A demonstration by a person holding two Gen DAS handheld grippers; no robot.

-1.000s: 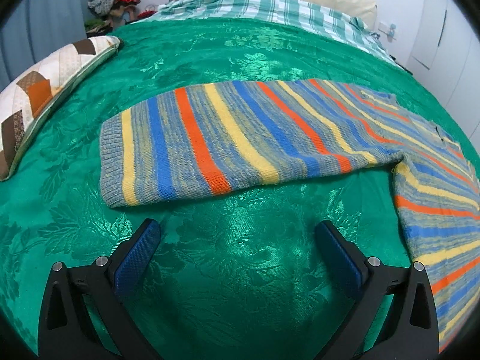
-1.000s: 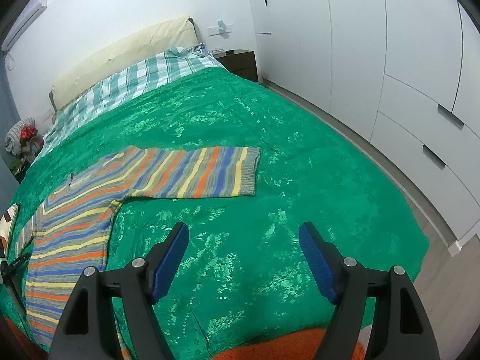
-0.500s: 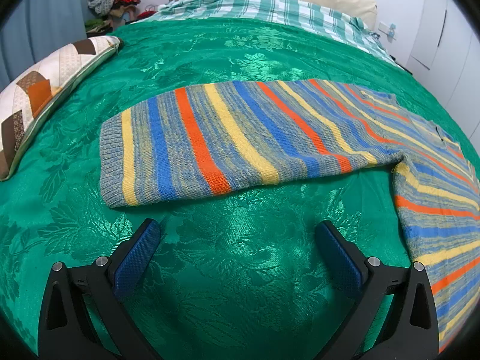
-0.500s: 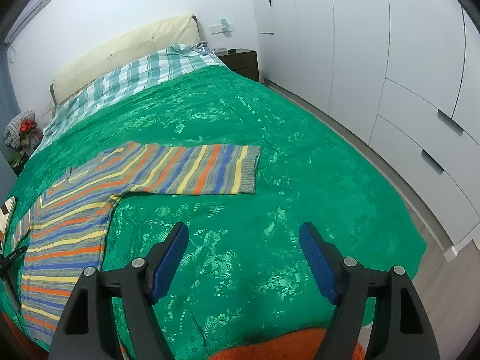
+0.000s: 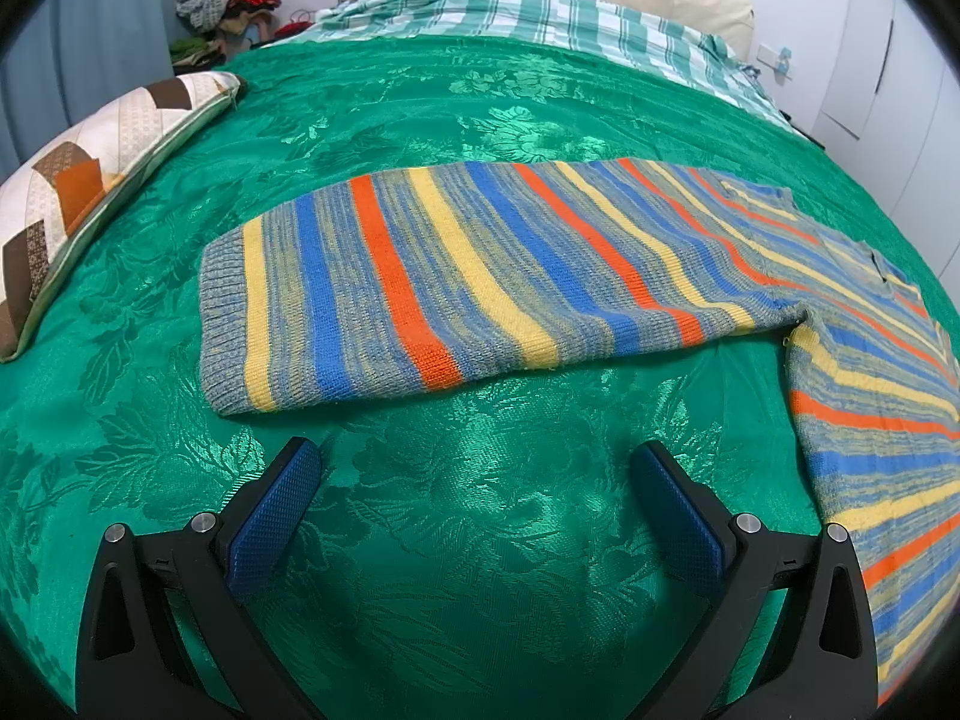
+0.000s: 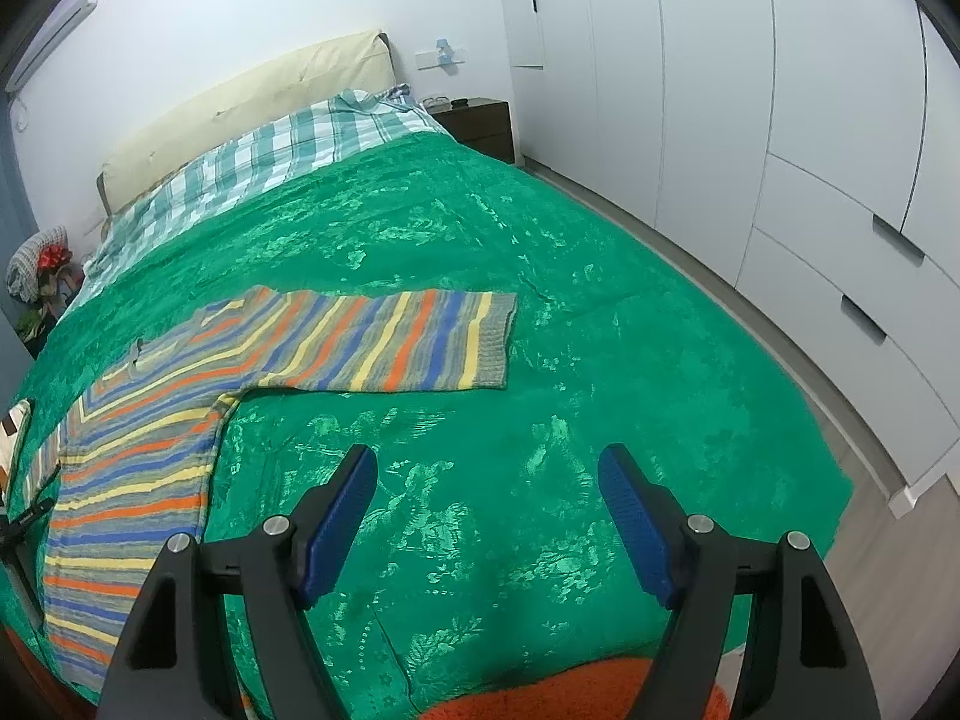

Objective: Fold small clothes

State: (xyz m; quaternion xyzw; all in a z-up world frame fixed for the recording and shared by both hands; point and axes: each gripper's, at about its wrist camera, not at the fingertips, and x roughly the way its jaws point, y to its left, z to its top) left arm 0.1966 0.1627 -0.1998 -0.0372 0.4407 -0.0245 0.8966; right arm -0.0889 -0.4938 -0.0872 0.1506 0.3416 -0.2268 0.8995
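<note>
Left wrist view: the left gripper (image 5: 474,480) hangs over the green bedspread (image 5: 480,570), fingers spread wide and empty; the striped sweater (image 5: 480,276) lies flat just ahead.

Right wrist view: the right gripper (image 6: 487,489) is likewise wide apart, empty, with the sweater's sleeve (image 6: 408,342) ahead.

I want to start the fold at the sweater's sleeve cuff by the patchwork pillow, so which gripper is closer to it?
Left. The left gripper hovers open just short of that sleeve cuff. The right gripper faces the opposite sleeve, well across the striped sweater.
</note>
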